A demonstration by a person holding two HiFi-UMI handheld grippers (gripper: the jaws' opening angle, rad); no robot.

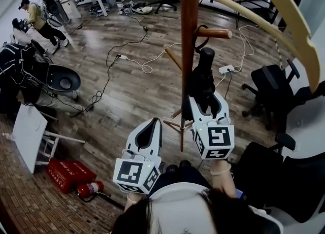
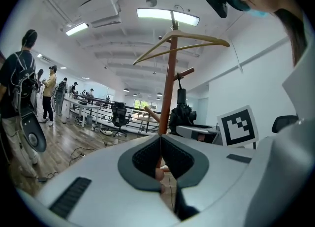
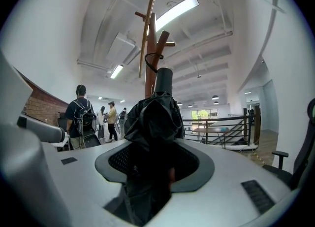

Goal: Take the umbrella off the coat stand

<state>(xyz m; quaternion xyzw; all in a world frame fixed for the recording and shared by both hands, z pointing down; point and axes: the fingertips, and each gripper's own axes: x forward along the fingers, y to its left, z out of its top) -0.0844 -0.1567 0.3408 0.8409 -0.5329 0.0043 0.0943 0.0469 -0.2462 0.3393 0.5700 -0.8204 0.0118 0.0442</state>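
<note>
A brown wooden coat stand rises in front of me. The folded black umbrella hangs against the pole, its strap looped over a short peg. My right gripper is shut on the umbrella's lower body; in the right gripper view the black fabric fills the space between the pads, with the handle and the strap above. My left gripper hangs to the left of the pole, shut, with nothing in it. In the left gripper view the pole and the umbrella stand just ahead.
A wooden hanger sits on top of the stand, overhead. Black office chairs stand at the right. Cables trail over the wooden floor. A fire extinguisher, a red box and a white board lie at the lower left. People stand at the far left.
</note>
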